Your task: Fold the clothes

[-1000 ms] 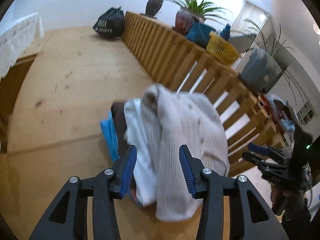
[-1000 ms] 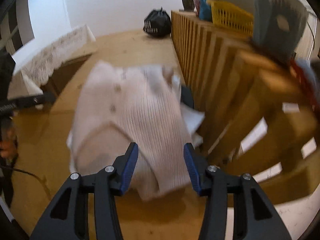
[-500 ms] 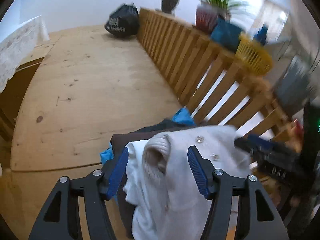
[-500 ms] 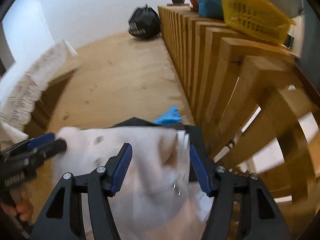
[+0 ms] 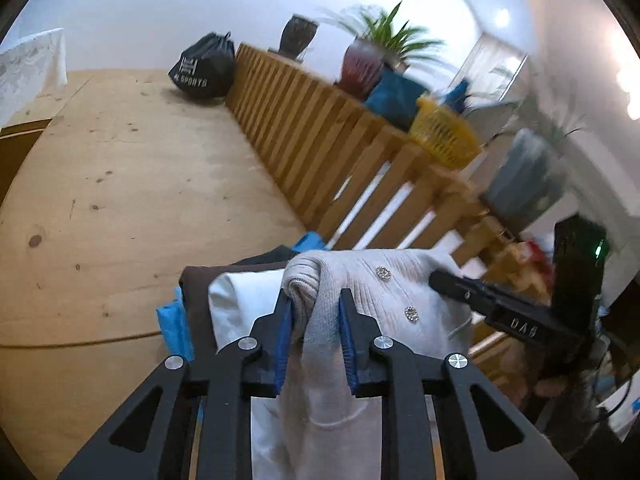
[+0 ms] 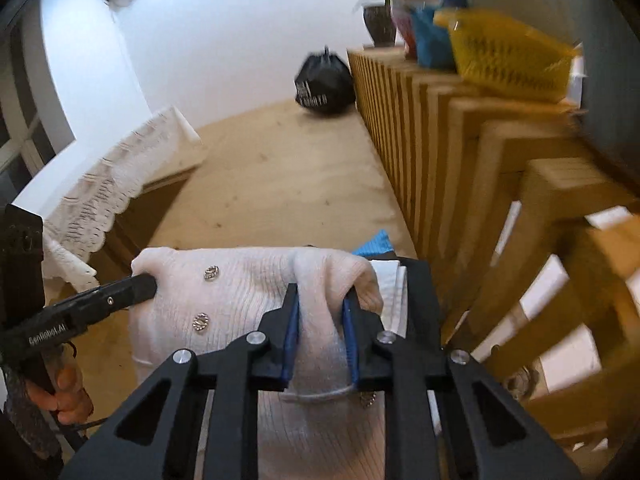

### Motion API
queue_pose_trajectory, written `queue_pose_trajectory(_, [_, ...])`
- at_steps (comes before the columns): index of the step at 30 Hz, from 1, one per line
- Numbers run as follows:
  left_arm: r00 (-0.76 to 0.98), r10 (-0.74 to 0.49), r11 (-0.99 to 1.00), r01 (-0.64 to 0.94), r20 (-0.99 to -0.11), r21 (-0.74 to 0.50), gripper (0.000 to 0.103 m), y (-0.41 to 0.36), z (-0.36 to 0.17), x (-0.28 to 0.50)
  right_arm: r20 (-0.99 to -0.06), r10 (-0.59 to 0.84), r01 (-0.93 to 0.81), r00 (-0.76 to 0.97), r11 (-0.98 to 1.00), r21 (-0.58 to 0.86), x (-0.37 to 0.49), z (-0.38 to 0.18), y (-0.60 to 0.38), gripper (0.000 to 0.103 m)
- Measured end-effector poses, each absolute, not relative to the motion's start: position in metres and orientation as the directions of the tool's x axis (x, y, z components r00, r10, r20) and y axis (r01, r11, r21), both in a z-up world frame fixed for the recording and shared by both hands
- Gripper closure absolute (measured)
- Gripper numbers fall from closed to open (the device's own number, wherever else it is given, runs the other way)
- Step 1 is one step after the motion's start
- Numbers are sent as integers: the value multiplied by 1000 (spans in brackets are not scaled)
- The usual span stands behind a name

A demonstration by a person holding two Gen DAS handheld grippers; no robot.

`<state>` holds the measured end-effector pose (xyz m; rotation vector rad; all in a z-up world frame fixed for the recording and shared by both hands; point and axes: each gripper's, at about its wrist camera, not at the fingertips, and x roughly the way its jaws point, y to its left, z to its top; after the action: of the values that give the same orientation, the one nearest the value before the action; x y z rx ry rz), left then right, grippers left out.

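Note:
A beige ribbed cardigan (image 5: pixel 384 292) with sparkly buttons lies on top of a stack of folded clothes: a white garment (image 5: pixel 240 296), a brown one (image 5: pixel 196 292) and a blue one (image 5: pixel 170 320). My left gripper (image 5: pixel 316 310) is shut on a bunched fold at the cardigan's left end. In the right wrist view my right gripper (image 6: pixel 320 306) pinches the other end of the cardigan (image 6: pixel 240 280). Each gripper shows in the other's view: the right one (image 5: pixel 460 288), and the left one (image 6: pixel 136 286) with a hand (image 6: pixel 68 392) on its handle.
The stack sits on a wooden table (image 5: pixel 120 168) close to a slatted wooden rail (image 5: pixel 320 132). A black sports bag (image 5: pixel 204 68) lies at the far end. Potted plants (image 5: pixel 368 60) and a yellow basket (image 5: pixel 444 136) stand on the rail. White lace cloth (image 6: pixel 116 184) hangs at left.
Both grippers have come down onto the cardigan's top ends and closed on its fabric; they stood open a second ago. The cardigan is now stretched between them over the stack.

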<state>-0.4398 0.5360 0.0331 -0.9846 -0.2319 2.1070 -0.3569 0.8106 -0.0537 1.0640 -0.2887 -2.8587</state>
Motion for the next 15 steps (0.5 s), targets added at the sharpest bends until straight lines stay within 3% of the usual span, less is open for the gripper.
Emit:
queue_pose_trajectory(7, [-375,804,-584,-642,-461,-496,84,502,82,-371,-503,-104,38,-858,-989,140,-263,2,791,86])
queue_pose_trajectory(15, [-394,810,-580,-648,-435,-494,84,506,125,-396,-472,-132,31,-872,-976,214,-287,45,799,86])
